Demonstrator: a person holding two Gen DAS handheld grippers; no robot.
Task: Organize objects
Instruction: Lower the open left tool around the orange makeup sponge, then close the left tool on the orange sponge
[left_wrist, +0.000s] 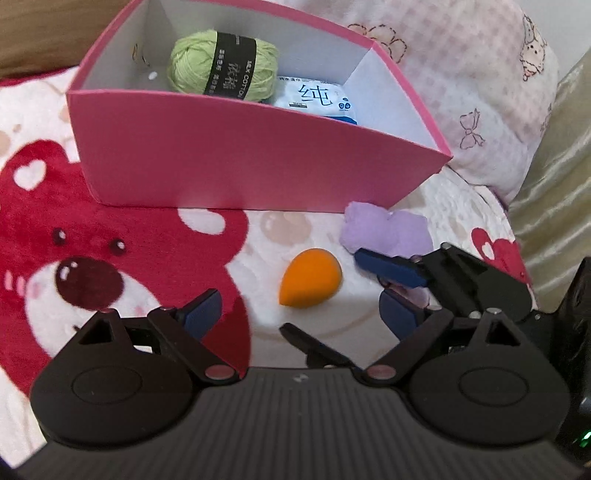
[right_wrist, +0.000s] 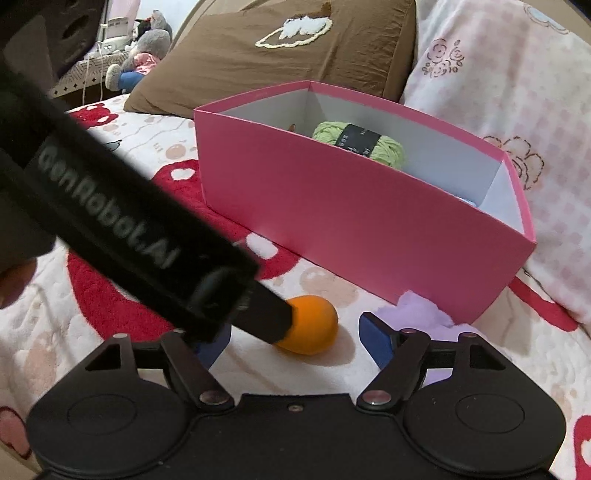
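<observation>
Left wrist view: both grippers are spread, empty, the left gripper (left_wrist: 295, 306) facing the orange sponge (left_wrist: 308, 277) on the bed beside the pink box (left_wrist: 258, 158). Next move, probably: close on it, lift into box.

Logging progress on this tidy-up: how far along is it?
Done: the green yarn and wipes packet lie inside the pink box. In hand: nothing; the left gripper and right gripper are open. Left: the orange sponge and purple cloth on the blanket.
</observation>
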